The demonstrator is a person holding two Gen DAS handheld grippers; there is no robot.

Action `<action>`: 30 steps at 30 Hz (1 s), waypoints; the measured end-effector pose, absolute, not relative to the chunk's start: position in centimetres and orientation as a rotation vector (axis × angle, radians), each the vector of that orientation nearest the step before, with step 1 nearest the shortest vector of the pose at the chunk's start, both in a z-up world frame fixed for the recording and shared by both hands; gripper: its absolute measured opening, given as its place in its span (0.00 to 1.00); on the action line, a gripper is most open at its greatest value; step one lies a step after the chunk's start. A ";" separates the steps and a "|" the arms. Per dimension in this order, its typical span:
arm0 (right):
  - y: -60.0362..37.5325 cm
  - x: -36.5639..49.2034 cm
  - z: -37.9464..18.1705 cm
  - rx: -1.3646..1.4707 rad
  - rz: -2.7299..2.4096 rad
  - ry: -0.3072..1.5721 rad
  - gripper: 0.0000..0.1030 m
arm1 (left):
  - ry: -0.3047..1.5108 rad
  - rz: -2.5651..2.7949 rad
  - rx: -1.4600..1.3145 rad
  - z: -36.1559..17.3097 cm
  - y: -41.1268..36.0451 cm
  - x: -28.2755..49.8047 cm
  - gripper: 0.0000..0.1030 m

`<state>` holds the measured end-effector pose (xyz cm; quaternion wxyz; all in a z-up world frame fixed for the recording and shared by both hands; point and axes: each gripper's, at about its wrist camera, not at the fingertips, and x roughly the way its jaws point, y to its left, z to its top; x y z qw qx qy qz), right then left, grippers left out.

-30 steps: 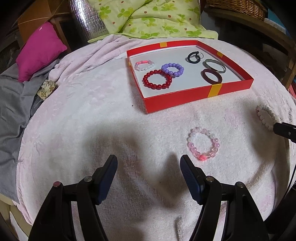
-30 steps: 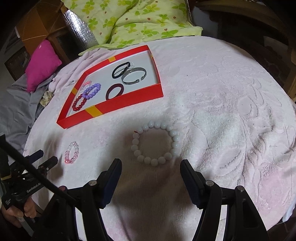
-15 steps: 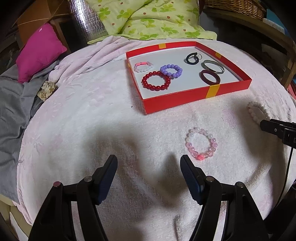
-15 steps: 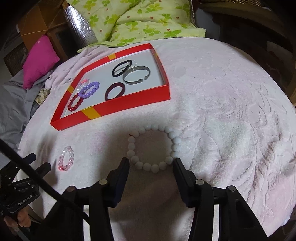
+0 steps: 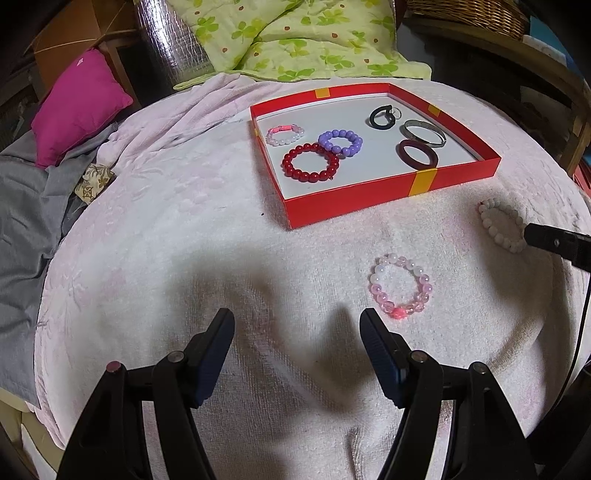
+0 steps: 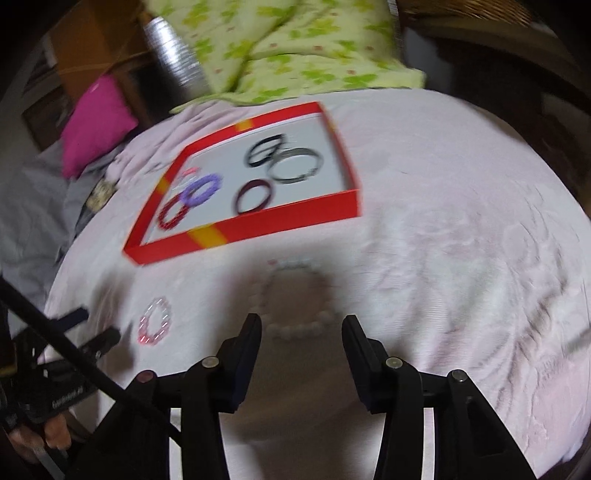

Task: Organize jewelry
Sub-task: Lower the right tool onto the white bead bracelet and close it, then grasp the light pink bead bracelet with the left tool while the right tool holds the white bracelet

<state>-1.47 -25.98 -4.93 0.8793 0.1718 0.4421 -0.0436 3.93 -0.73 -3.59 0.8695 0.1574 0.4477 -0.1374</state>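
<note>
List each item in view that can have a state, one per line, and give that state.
Red cardboard tray: open-topped, six bracelets inside.
Red beaded bracelet: flat in tray.
Purple beaded bracelet: flat in tray, against the red one.
Pink translucent beaded bracelet: on towel, outside tray.
White beaded bracelet: on towel, outside tray.
Left gripper: jaws open, empty.
Right gripper: jaws open, straddling white bracelet's near edge.

A pale pink towel (image 5: 166, 229) covers the surface ahead of the claw. Beyond its far edge lies a green leaf-print quilt (image 5: 295, 44). Far left sit a magenta cushion (image 5: 77, 110) and grey cloth (image 5: 26, 206). A wicker basket (image 5: 469, 14) stands far right. Light is dim, with soft shadows.
</note>
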 end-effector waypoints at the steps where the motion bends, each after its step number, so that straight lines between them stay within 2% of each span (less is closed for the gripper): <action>1: -26.2 -1.4 -5.0 0.372 -0.092 0.925 0.47 | 0.937 -0.288 0.330 -3.6 -0.7 3.9 0.69; 6: -26.1 0.1 -5.7 0.389 -0.102 0.955 0.50 | 0.940 -0.290 0.337 -3.7 -0.8 3.8 0.69; 9: -25.3 1.0 -6.0 0.365 -0.102 0.956 0.62 | 0.942 -0.293 0.337 -3.7 -0.7 3.8 0.69; 14: -23.5 1.8 -6.3 0.252 -0.127 0.932 0.62 | 0.949 -0.303 0.330 -3.8 -0.8 3.9 0.69; 15: -23.4 1.8 -6.3 0.235 -0.131 0.927 0.58 | 0.950 -0.305 0.329 -3.8 -0.9 3.9 0.69; 16: -23.0 1.9 -6.3 0.207 -0.134 0.921 0.42 | 0.950 -0.307 0.330 -3.8 -0.9 4.0 0.69; 19: -22.5 1.7 -6.2 0.135 -0.162 0.920 0.18 | 0.953 -0.310 0.329 -3.9 -1.1 4.0 0.69; 23: -22.7 1.1 -6.1 0.120 -0.160 0.924 0.10 | 0.962 -0.316 0.326 -4.1 -1.1 4.2 0.69; 30: -23.8 -0.4 -6.0 0.198 -0.128 0.952 0.10 | 0.978 -0.379 0.270 -4.1 -1.3 4.4 0.69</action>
